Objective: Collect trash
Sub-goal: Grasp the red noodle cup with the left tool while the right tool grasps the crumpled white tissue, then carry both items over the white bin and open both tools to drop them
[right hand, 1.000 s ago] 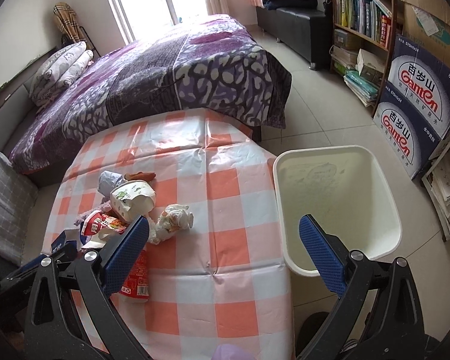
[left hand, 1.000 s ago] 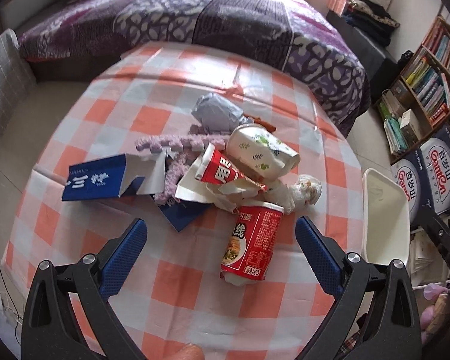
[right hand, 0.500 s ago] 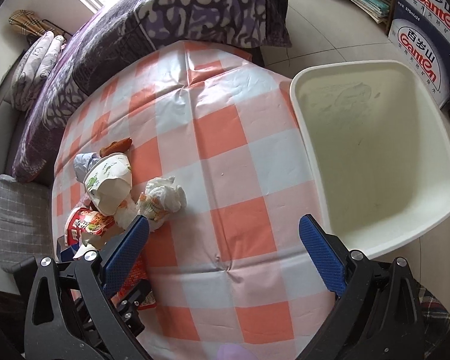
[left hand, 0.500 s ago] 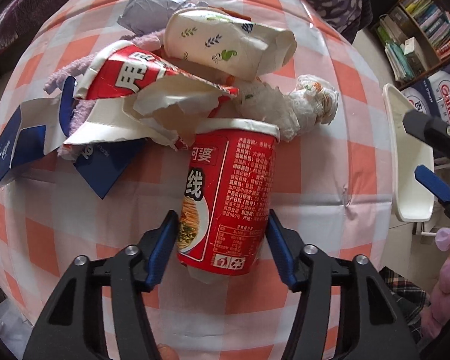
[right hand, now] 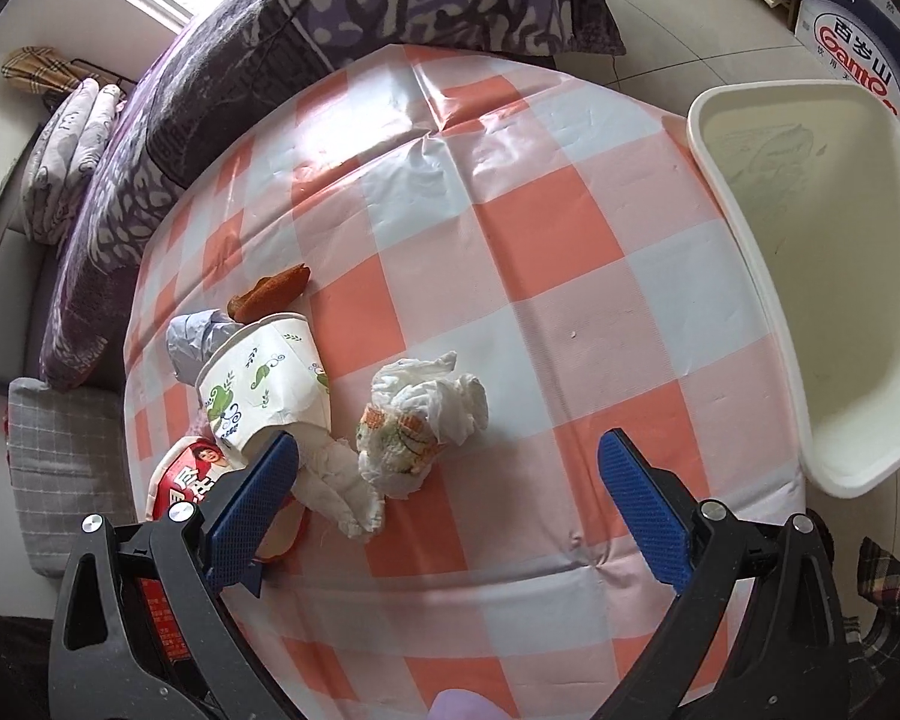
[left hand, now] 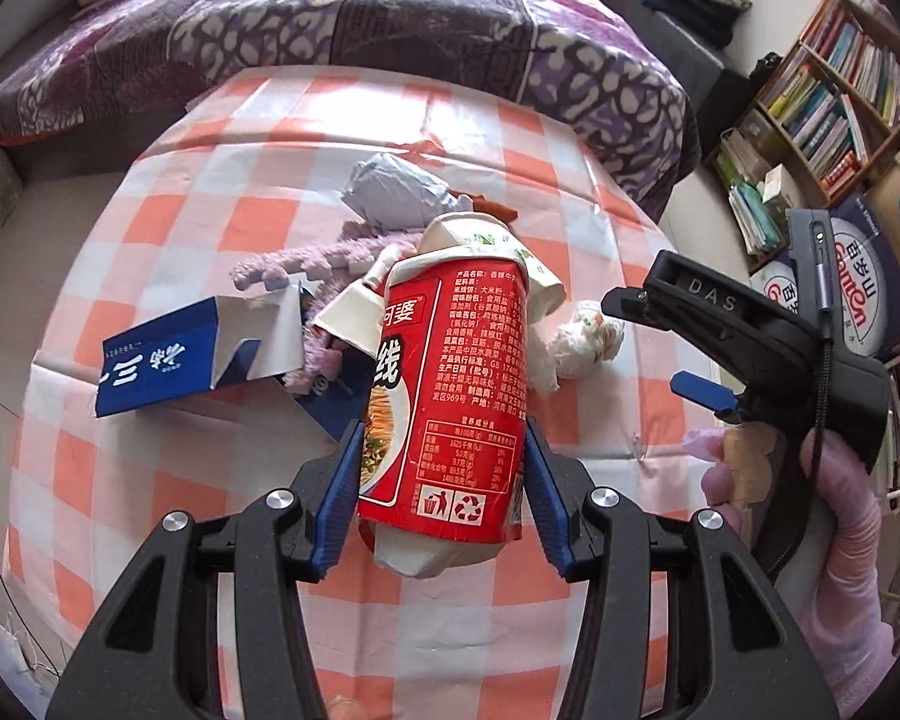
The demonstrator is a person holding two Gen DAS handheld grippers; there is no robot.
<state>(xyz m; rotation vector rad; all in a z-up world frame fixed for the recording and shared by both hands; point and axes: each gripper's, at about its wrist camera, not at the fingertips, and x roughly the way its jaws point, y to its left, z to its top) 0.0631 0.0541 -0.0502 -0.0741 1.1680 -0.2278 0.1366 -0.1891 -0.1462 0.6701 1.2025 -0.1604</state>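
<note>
My left gripper is shut on a red noodle cup and holds it lifted above the trash pile. The pile holds a blue carton, a white patterned paper cup, a grey wrapper, purple foam pieces and a crumpled tissue wad. My right gripper is open and empty, hovering just above the tissue wad. It also shows in the left wrist view. A white bin stands beside the table on the right.
The table has an orange and white checked cloth. A brown scrap lies behind the paper cup. A purple bed is behind the table. Bookshelves and printed boxes stand at the right.
My left gripper closed on the red noodle cup and lifted it off the table. My right gripper dropped closer to the table, toward the tissue wad.
</note>
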